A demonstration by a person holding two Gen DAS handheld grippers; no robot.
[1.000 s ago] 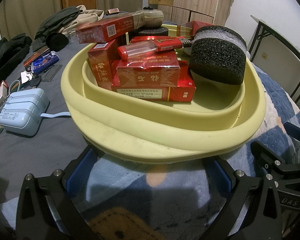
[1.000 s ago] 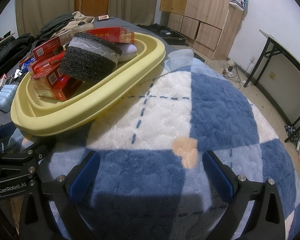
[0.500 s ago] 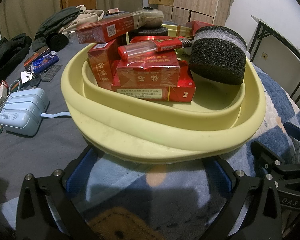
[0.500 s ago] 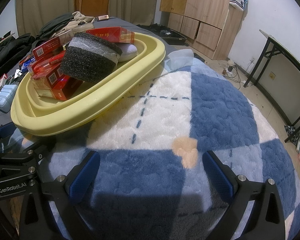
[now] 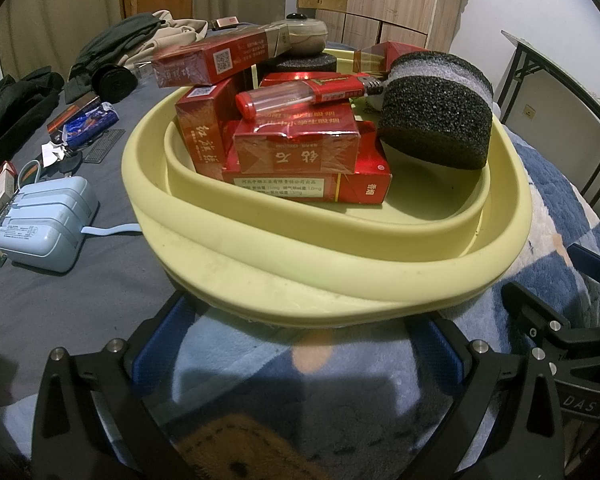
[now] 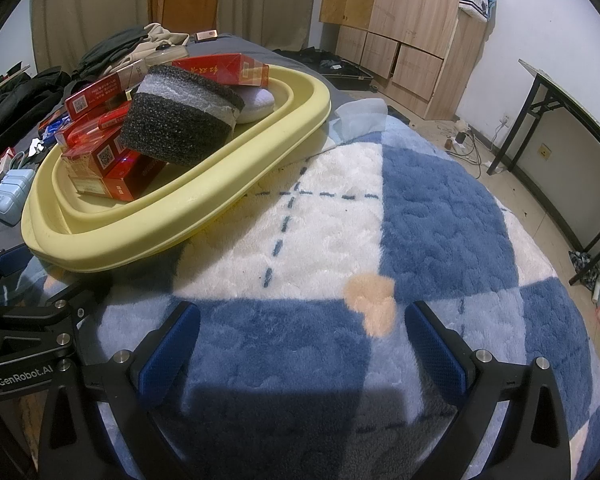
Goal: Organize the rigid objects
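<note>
A yellow basin (image 5: 300, 264) sits on the bed, also in the right wrist view (image 6: 204, 200). It holds several red cigarette boxes (image 5: 300, 156), a red lighter (image 5: 300, 94), a black foam block (image 5: 436, 120) (image 6: 176, 128) and a pale mouse-like object (image 6: 256, 104). My left gripper (image 5: 296, 352) is open and empty, just in front of the basin's near rim. My right gripper (image 6: 300, 340) is open and empty over the blue and white blanket (image 6: 420, 216), to the right of the basin.
A light blue charger case (image 5: 44, 228), a small red and white box (image 5: 0, 188), keys and a blue packet (image 5: 88, 120) lie on the grey sheet left of the basin. Dark clothes (image 5: 16, 108) pile at the back left. A black-legged table (image 6: 572, 120) stands at right.
</note>
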